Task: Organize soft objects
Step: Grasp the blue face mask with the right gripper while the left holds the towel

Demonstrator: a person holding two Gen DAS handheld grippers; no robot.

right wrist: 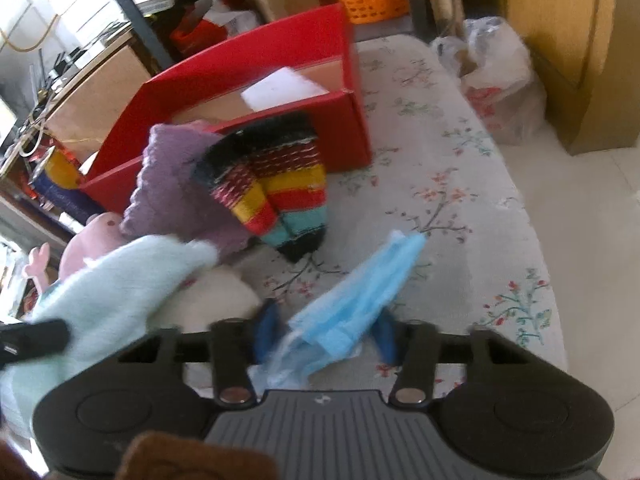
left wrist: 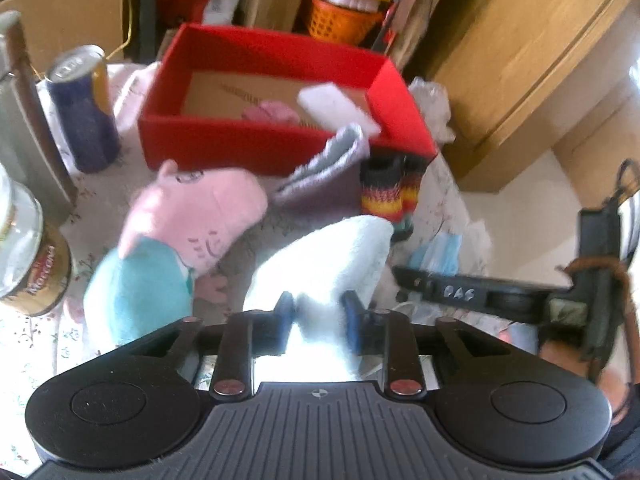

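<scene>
Floral-printed cloth covers the table [right wrist: 460, 168]; items listed left to right.

Left wrist view:
- Jar with gold label [left wrist: 36, 276], at the far left edge.
- Blue and gold can [left wrist: 86, 108], upright, beside the box's left wall.
- Pig plush [left wrist: 172, 236], pink head, teal body, lying tilted in front of the box.
- Red box [left wrist: 224, 148], open-topped, cardboard floor; a pink soft item [left wrist: 272, 112] and a white block [left wrist: 336, 106] lie inside.
- Purple knit cloth [left wrist: 320, 188], leaning against the box's front wall.
- Pale mint towel [left wrist: 332, 256], between the blue pads [left wrist: 286, 312] of the left gripper [left wrist: 318, 310]. Jaws partly open; blur leaves it unclear whether the pads press the cloth.
- Striped socks [left wrist: 386, 196], black, yellow, red and teal, standing against the box front, right of the purple cloth.
- Blue face mask [left wrist: 438, 252], on the tablecloth right of the towel.

Right wrist view:
- The same towel at lower left, the plush's pink head behind it.
- Purple cloth and striped socks in the middle, touching, in front of the box.
- Right gripper [right wrist: 326, 332]: the mask lies between its blue fingers [right wrist: 266, 330], jaws narrowed around it; firm contact cannot be told through the blur.
- Plastic bag [right wrist: 500, 76], on the floor past the table's far right edge.
</scene>
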